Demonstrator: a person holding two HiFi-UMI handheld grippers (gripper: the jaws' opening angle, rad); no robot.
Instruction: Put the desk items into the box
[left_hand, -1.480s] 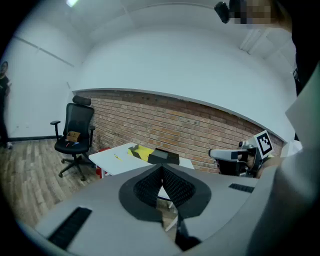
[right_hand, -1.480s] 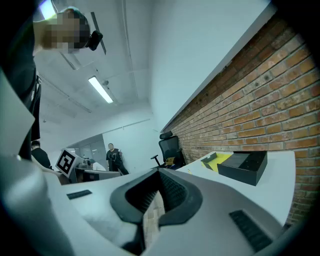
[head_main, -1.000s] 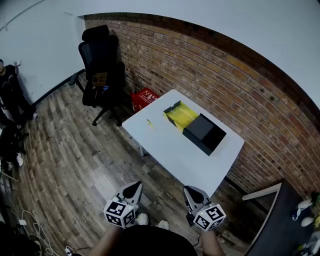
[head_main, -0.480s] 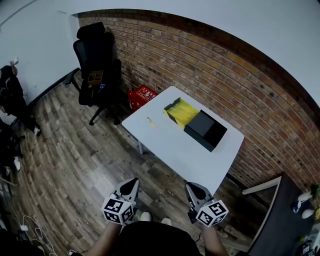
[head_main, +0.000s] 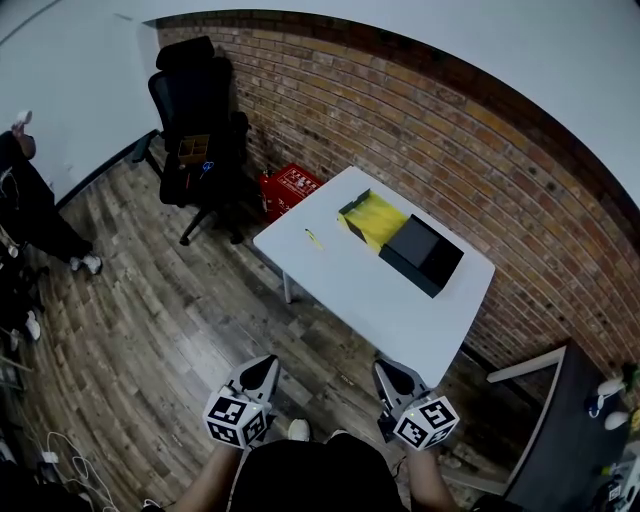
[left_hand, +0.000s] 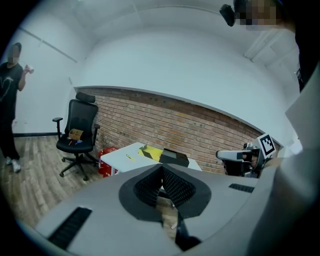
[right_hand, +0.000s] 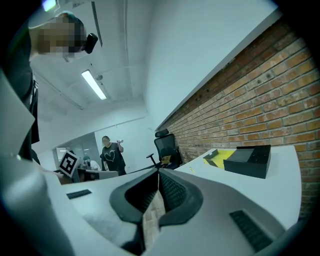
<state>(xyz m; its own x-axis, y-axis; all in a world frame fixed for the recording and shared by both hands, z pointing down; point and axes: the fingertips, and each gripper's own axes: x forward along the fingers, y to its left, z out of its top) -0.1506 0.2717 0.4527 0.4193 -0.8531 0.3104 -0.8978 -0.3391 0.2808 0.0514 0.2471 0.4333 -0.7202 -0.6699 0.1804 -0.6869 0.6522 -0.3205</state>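
Observation:
A white table (head_main: 350, 290) stands by the brick wall, well ahead of me. On it lie an open box with a yellow lining (head_main: 372, 215), a black box part (head_main: 422, 255) against it, and a small yellow pen-like item (head_main: 313, 238). My left gripper (head_main: 262, 372) and right gripper (head_main: 388, 375) hang low over the wooden floor, short of the table. Both are shut with nothing between the jaws. In the left gripper view the jaws meet at the left gripper's tip (left_hand: 161, 167), with the box (left_hand: 165, 155) far beyond. In the right gripper view the right gripper's tip (right_hand: 158, 172) points past the black box part (right_hand: 247, 161).
A black office chair (head_main: 200, 110) with a small carton on its seat stands left of the table. A red crate (head_main: 292, 188) sits on the floor between them. A person (head_main: 30, 200) stands at the far left. A dark desk (head_main: 560, 420) edges in at the lower right.
The head view has drifted, so the table sits slightly further right in the frame. The person at the left has moved. Both grippers stay shut and low.

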